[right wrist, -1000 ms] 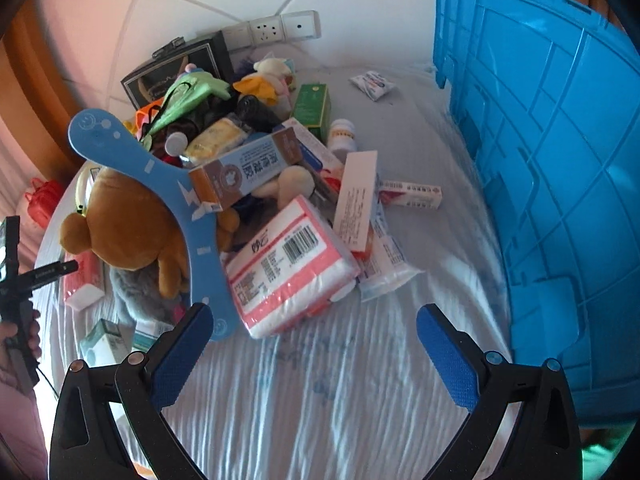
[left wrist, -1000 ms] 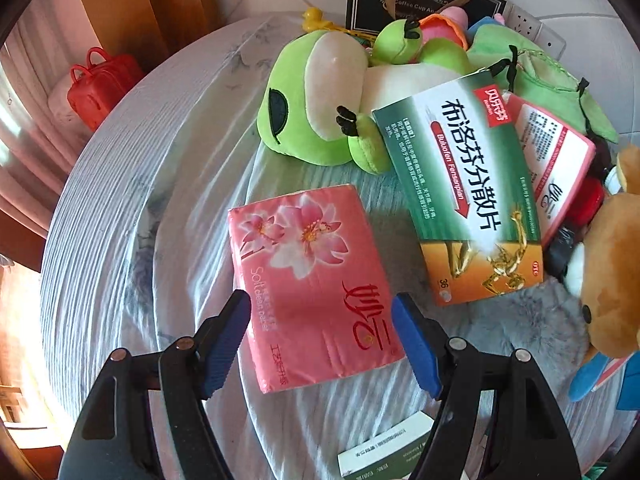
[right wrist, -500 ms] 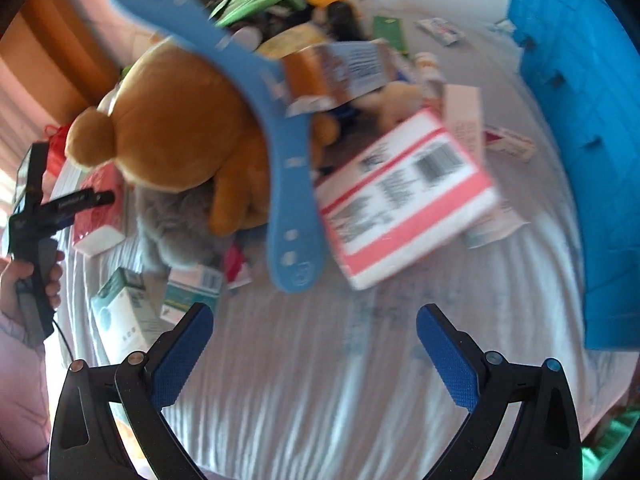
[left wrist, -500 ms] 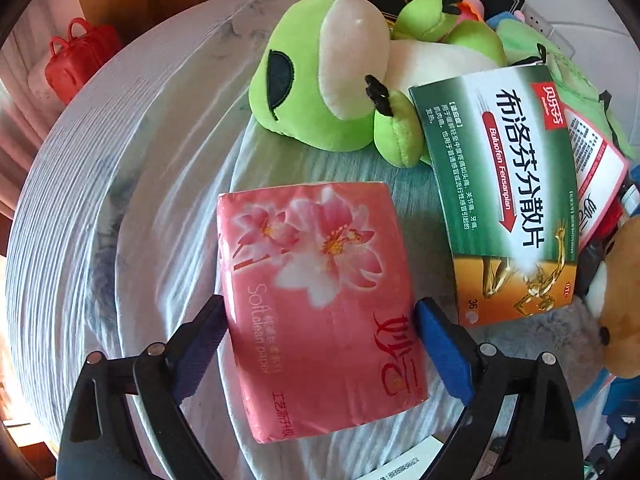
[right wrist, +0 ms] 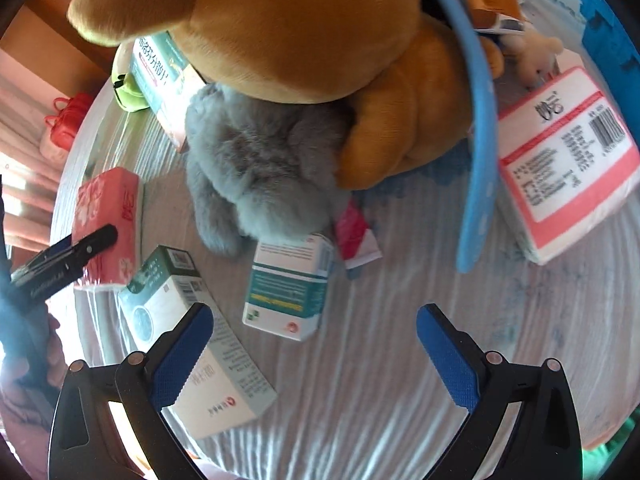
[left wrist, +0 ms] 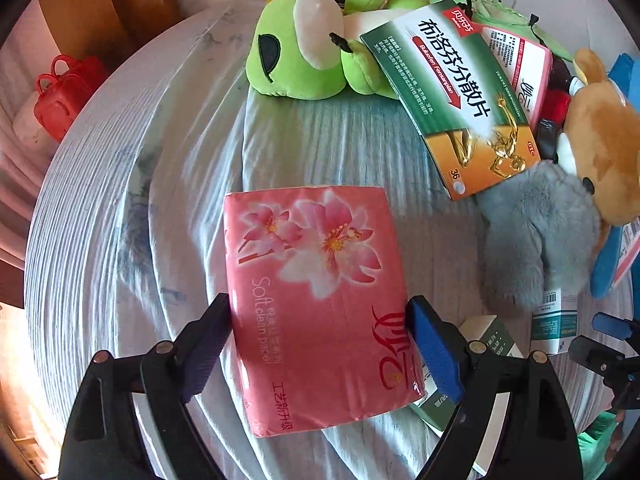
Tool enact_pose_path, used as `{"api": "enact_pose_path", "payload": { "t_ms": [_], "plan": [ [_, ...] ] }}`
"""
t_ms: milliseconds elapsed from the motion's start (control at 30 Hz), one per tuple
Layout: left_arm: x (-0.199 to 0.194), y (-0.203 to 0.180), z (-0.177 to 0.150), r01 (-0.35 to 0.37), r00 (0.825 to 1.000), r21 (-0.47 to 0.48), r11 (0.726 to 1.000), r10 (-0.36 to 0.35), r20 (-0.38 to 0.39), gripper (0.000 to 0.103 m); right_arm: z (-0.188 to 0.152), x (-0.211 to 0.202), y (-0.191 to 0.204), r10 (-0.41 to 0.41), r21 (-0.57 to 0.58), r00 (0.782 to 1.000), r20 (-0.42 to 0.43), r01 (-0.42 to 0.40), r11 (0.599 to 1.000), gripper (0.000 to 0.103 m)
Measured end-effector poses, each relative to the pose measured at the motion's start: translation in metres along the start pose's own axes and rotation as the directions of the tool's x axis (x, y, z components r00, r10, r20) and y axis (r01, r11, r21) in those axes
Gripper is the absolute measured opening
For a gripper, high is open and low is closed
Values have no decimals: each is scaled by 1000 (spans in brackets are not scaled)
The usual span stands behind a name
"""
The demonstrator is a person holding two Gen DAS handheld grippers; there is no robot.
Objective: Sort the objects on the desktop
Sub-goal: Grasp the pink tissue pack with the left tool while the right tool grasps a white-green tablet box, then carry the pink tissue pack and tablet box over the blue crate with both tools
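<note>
Left gripper (left wrist: 320, 344): points steeply down over the bed; its jaws have just been opening and now closing a little, and they stand wide with the pink tissue pack between them; the blue pads sit at the pack's two long edges, and whether they press on it cannot be told
Pink tissue pack (left wrist: 320, 300): lies flat on the striped bedsheet (left wrist: 120, 200), flower print up, its near half between the left jaws; in the right wrist view it shows at the left edge with one left finger lying over it
Right gripper (right wrist: 314, 344): jaws apart and empty, hanging above bare sheet
Teal-and-white box (right wrist: 290, 284): on the sheet just beyond the right gripper, between its fingers' lines but clear of both pads
Green-and-white box (right wrist: 192, 320): lies beside the right gripper's left finger, partly under it in the view
Grey plush (right wrist: 256, 168): just beyond the teal-and-white box, with the brown bear (right wrist: 320, 40) resting on top of it
Blue curved piece (right wrist: 476, 160): arcs down past the bear's right side
White-and-pink tissue pack (right wrist: 568, 168): barcode side up, to the right of the blue curved piece
Green medicine box (left wrist: 452, 96): leans on the pile beyond the pink tissue pack, well apart from it
Green plush (left wrist: 300, 48): lies at the far side, touching the green medicine box's upper edge
Red bag (left wrist: 60, 96): off the bed, at the left
</note>
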State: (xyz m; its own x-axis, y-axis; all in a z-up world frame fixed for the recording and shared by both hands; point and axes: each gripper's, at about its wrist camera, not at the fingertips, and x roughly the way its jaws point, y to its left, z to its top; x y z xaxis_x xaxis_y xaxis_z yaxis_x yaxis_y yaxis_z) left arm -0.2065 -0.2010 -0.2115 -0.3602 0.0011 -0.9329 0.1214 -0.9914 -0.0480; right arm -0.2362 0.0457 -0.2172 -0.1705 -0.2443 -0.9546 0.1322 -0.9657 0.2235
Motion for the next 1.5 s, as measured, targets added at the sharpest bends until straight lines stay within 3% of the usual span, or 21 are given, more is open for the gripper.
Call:
{"api": "enact_pose_path", "payload": {
  "t_ms": [167,233,300,367,500,533,633,833,1067,1167,1367,1500],
  "plan": [
    [6,-4,24,1,1000,40,999,-1,4,89,0,8,12,-32,12,999,8,32,999,102],
    [12,-10,31,16,1000,39,999,-16,7,90,-4,12,17,-43,10,999,4,43,999,88],
    [19,-14,35,13,1000,41,999,-12,-8,92,-5,17,21,-46,9,999,-2,46,999,82],
    [29,-19,40,-16,999,56,998,18,-31,92,-6,21,24,-43,8,999,-11,43,999,82],
    [39,-26,39,-46,997,102,994,52,-56,91,-7,27,31,-42,-2,999,-17,42,999,65],
    [37,-26,37,-40,998,107,993,45,-51,91,-7,28,32,-45,-6,999,-16,45,999,56],
    [26,-23,27,-1,999,103,995,5,-46,90,-8,29,34,-55,-13,998,-14,55,998,42],
    [-24,-18,6,-5,998,121,993,-3,67,90,-14,16,34,-46,-21,999,23,47,999,37],
    [-88,-40,-12,30,980,153,988,-60,192,90,-23,-24,30,-21,-18,993,117,23,1000,36],
    [-96,-46,0,56,969,184,981,-98,227,90,-25,-43,25,3,-7,988,157,-2,1000,36],
    [-128,-87,-2,94,942,267,959,-172,288,90,-40,-91,4,17,16,963,269,-22,1000,36],
    [-150,-123,-3,108,923,320,941,-215,319,90,-36,-127,-6,5,36,928,374,-19,999,36]
  ]
}}
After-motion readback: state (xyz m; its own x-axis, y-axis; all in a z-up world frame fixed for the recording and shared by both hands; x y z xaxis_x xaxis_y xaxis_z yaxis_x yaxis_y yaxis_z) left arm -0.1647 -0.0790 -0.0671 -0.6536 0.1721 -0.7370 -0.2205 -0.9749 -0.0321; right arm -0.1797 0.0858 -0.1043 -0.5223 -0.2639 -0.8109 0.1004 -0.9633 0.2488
